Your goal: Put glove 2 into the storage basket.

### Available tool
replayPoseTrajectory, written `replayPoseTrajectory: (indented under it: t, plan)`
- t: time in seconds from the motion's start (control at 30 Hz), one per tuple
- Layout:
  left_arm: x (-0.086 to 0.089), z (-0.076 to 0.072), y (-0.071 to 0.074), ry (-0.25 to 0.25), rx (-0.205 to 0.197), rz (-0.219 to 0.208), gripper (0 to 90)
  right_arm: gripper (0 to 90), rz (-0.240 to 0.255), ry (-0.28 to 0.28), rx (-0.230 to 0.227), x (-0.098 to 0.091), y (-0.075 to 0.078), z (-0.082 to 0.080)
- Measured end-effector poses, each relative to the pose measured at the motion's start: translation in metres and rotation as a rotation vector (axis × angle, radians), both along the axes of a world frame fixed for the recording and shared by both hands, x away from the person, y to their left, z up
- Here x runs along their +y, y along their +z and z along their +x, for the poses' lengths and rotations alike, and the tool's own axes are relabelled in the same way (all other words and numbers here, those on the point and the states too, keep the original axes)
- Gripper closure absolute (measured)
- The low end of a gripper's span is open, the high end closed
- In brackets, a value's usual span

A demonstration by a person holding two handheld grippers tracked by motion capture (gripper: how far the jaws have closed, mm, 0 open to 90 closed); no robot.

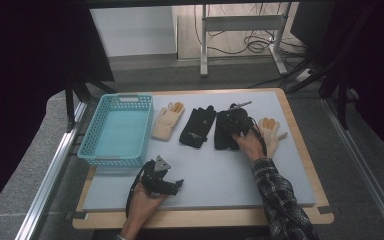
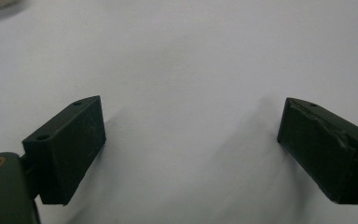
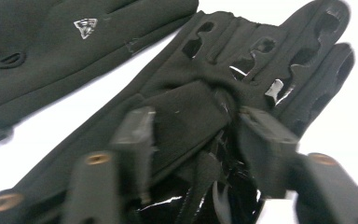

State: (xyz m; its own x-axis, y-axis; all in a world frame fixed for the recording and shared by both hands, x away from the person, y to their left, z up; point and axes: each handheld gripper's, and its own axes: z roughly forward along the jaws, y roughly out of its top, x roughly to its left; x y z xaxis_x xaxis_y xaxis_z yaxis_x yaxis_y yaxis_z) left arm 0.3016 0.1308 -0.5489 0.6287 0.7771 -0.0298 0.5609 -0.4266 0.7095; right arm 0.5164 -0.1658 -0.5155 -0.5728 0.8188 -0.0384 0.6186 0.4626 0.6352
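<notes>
A: Progress? Basket (image 1: 116, 129) at ten o'clock on the tabletop (image 1: 220, 172) holds nothing yet. All four gloves lie in a row: cream glove (image 1: 167, 121), black glove (image 1: 198, 127), second black glove (image 1: 226, 131) at one o'clock, another cream glove (image 1: 271, 133) just beside it.

B: And the hands?

A: Right gripper (image 1: 237, 122) is down on the second black glove (image 3: 200, 93), jaws half closed with a fold of fabric bunched between them; whether they pinch it firmly, I can't tell, the picture is blurred. Left gripper (image 1: 167, 185) rests at seven o'clock, jaws spread over bare tabletop (image 2: 186, 70).

B: So likely first pick, everything left.

A: That's my guess. The hand hides that glove's cuff.
</notes>
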Motion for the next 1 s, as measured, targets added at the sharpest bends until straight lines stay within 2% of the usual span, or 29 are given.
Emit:
replayPoseTrajectory:
  t: [0.03,0.07,0.1,0.13,0.33,0.43,0.47,0.53,0.6,0.63,0.7,0.77,0.8,0.83,0.97,1.0]
  plan:
    - [0.0,0.0,0.0,0.0,0.0,0.0,7.9,57.2,0.0,0.0,0.0,0.0,0.0,0.0]
    - [0.0,0.0,0.0,0.0,0.0,0.0,7.9,70.9,0.003,0.012,0.007,0.002,0.001,-0.003]
    - [0.0,0.0,0.0,0.0,0.0,0.0,7.9,70.9,0.003,0.012,0.007,0.002,0.001,-0.003]
    - [0.0,0.0,0.0,0.0,0.0,0.0,7.9,79.4,0.014,0.021,0.012,0.003,0.001,-0.004]
    - [0.0,0.0,0.0,-0.001,0.001,0.001,8.0,81.1,0.038,0.003,0.029,0.002,0.003,-0.006]
    - [0.0,0.0,0.0,-0.001,0.001,0.0,7.9,81.2,0.068,0.002,0.02,-0.001,0.007,-0.012]
    - [0.0,0.0,0.0,-0.001,0.001,0.0,7.9,81.3,0.092,0.01,0.008,-0.004,0.011,-0.018]
    - [0.0,0.0,0.0,-0.001,0.001,0.001,7.9,81.3,0.104,0.012,0.004,-0.005,0.014,-0.022]
    - [0.0,0.0,0.0,0.0,0.001,0.0,7.9,81.2,0.132,0.03,-0.016,-0.009,0.024,-0.034]
    - [0.0,0.0,0.0,0.0,0.001,0.0,7.9,81.2,0.132,0.03,-0.016,-0.009,0.024,-0.034]
    - [0.0,0.0,0.0,-0.001,0.001,0.0,7.9,81.0,0.141,0.05,-0.045,-0.012,0.035,-0.048]
    - [0.0,0.0,0.0,-0.001,0.001,0.001,7.9,81.0,0.154,0.055,-0.05,-0.012,0.038,-0.053]
    - [0.0,0.0,0.0,-0.001,0.001,0.0,7.9,80.9,0.17,0.071,-0.052,-0.013,0.045,-0.063]
    - [0.0,0.0,0.0,-0.001,0.001,0.0,7.9,80.9,0.17,0.071,-0.052,-0.013,0.045,-0.063]
    - [0.0,0.0,0.0,0.0,0.001,0.0,7.9,80.7,0.209,0.105,-0.067,-0.012,0.056,-0.086]
    - [0.0,0.0,0.0,0.001,0.002,-0.001,7.9,80.6,0.244,0.118,-0.064,-0.011,0.06,-0.099]
